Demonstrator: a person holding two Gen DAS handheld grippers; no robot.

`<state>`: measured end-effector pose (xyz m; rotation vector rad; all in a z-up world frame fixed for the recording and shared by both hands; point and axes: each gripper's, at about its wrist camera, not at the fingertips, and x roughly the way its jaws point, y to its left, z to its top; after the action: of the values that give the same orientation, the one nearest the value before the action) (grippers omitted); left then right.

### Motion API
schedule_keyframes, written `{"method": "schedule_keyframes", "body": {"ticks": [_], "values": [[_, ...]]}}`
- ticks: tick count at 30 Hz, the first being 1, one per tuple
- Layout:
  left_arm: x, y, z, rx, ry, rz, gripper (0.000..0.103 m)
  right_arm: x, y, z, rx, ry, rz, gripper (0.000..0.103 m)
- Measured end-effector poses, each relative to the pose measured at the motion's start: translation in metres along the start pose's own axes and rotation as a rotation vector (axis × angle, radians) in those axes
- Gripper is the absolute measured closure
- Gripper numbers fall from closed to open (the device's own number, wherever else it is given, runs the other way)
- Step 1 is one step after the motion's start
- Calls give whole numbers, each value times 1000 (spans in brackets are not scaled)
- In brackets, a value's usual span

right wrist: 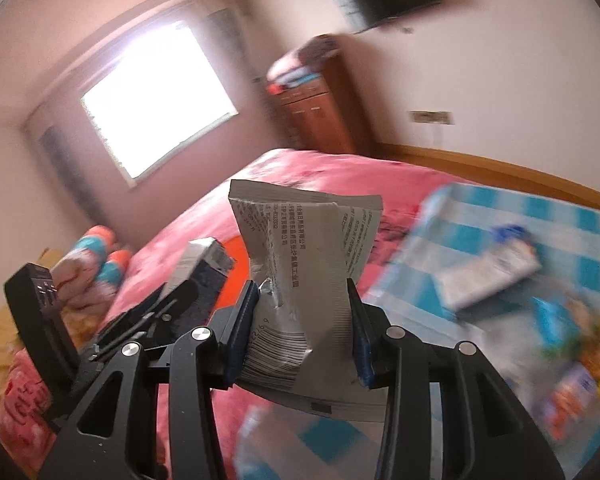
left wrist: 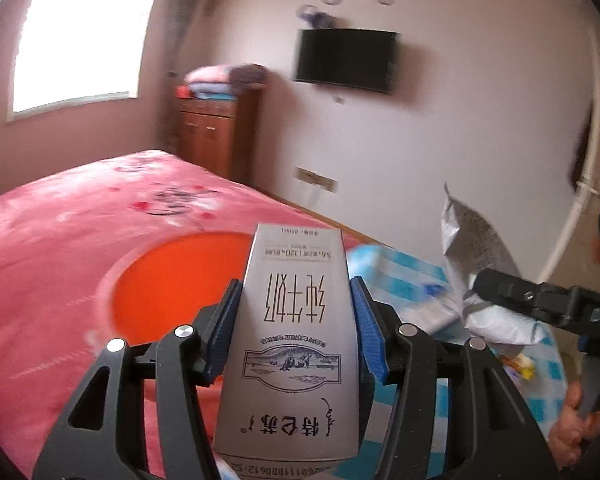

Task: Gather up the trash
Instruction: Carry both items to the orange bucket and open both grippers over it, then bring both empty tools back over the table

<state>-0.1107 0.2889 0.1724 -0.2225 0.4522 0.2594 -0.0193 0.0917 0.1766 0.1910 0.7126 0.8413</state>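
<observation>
A: Left tongs [left wrist: 296, 320] — state?
B: Clamped on a grey milk carton [left wrist: 294, 320], blue pads [left wrist: 368, 332] pressed to both sides, held above the pink bed [left wrist: 60, 240] in front of an orange bin [left wrist: 180, 280].
A: Right tongs [right wrist: 302, 320]?
B: Closed on a crumpled silver wrapper [right wrist: 304, 256], raised over the blue checked cloth [right wrist: 500, 208]. Other litter [right wrist: 488, 276] lay on that cloth, too blurred to identify, perhaps packets.
</observation>
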Motion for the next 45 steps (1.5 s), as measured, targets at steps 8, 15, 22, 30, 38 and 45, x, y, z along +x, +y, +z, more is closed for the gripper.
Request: {"method": "schedule_keyframes", "body": {"ticks": [8,15,22,30,38,45], "values": [[38,62,12,-94,45,121,52,81,60,29,-74,52,119,57],[58,78,-4,-138,98,134,47,125,55,24,-15,101,145,27],[47,72,-13,-119,75,159,22,89,33,16,22,-15,79,14],[27,35,-20,-11,13,134,14,48,7,-23,-23,-98,-57,14],[3,-8,-39,47,-68,-4,14,7,-24,-57,-18,-185,-134,8],[0,-45,-56,80,-47,-82,14,-33,-59,-78,-7,-280,-206,5]]}}
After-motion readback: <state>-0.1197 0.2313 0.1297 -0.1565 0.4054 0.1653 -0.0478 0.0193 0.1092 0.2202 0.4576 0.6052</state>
